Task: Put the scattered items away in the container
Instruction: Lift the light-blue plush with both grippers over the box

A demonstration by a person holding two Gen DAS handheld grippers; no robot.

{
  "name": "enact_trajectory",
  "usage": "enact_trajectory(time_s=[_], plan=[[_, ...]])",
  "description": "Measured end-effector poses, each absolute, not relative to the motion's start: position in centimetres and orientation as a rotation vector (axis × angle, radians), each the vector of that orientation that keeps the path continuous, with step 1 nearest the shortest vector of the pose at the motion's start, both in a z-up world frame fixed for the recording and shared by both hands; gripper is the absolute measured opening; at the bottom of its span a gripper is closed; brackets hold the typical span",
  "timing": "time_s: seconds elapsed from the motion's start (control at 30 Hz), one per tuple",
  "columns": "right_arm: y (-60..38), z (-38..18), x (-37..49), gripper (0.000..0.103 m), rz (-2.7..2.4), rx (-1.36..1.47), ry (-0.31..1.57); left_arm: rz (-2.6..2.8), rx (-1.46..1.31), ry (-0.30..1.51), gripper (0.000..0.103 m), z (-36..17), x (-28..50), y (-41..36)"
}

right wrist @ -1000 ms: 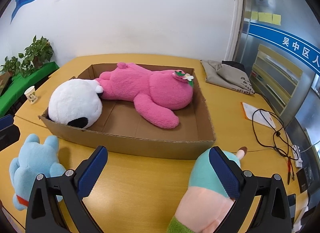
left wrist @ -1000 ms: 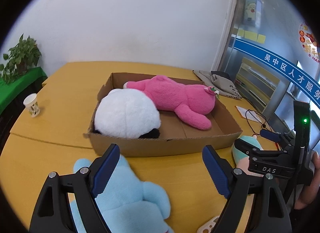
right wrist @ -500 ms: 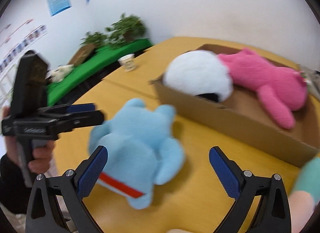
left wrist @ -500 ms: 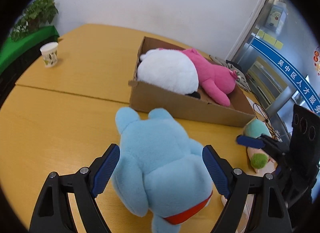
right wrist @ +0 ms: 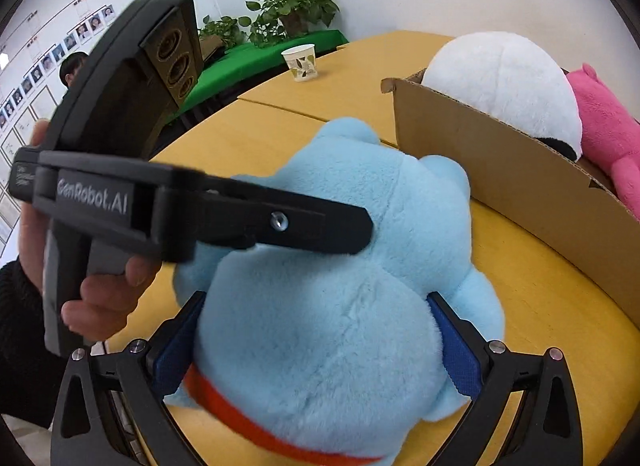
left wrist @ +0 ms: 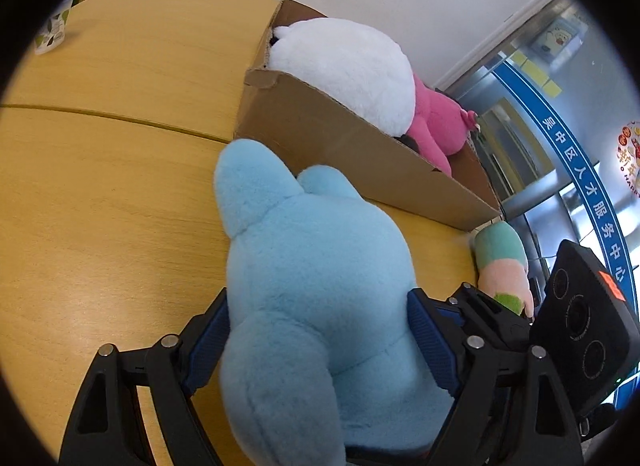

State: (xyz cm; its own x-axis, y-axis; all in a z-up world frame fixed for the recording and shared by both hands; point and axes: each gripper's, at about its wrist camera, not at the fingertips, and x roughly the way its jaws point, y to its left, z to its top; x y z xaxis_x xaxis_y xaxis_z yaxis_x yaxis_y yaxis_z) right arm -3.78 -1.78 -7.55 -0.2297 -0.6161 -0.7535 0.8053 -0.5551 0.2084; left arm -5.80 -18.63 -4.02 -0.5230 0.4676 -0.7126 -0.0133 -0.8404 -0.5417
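Left wrist view: light-blue plush [left wrist: 312,290] wedged between the left gripper [left wrist: 320,342] jaws, blue pads pressed into its sides, toy lying on the yellow counter [left wrist: 100,193]. Right wrist view: same light-blue plush [right wrist: 332,306] gripped lower down, near its red collar, by the right gripper [right wrist: 320,342], jaws set wide yet snug against the fur. Held from two sides at once, then, and not yet lifted as far as can be judged.

Ahead of the jaws and just beyond the toy's ears: cardboard box [left wrist: 360,145], already holding a white plush [left wrist: 348,65] and a pink plush [left wrist: 436,125]. So two items judged stowed.

Left to do: blue one into the box, plus a green-and-pink plush [left wrist: 502,266] lying on the counter off to the right of the left jaws, by the box corner. Paper cup [right wrist: 302,61] far back on the counter, well apart; unclear whether part of the tidying.
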Motion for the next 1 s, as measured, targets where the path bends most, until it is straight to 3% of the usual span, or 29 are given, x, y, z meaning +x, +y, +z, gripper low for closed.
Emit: enact_trajectory(time_s=[0.27,0.57,0.8,1.0], plan=[[0.2,-6.8,-4.1,0.09,-1.913,1.024,0.214,2.418,-1.298,-0.682,0.061,-1.8,-5.1,-17.8],[3.6,-0.8,-4.0,0.086,-2.041,0.848,0.213,2.466,-1.081,-0.469,0.06,7.3,-6.7,-14.3],[7.6,7.9,-8.1,0.086,-2.23,0.642,0.224,2.473,-0.854,-0.212,0.06,18.2,-13.0,-8.5],[10.7,13.3,-13.5,0.086,-2.335,0.536,0.222,2.461,-0.774,-0.153,0.06,22.3,-18.7,-5.9]])
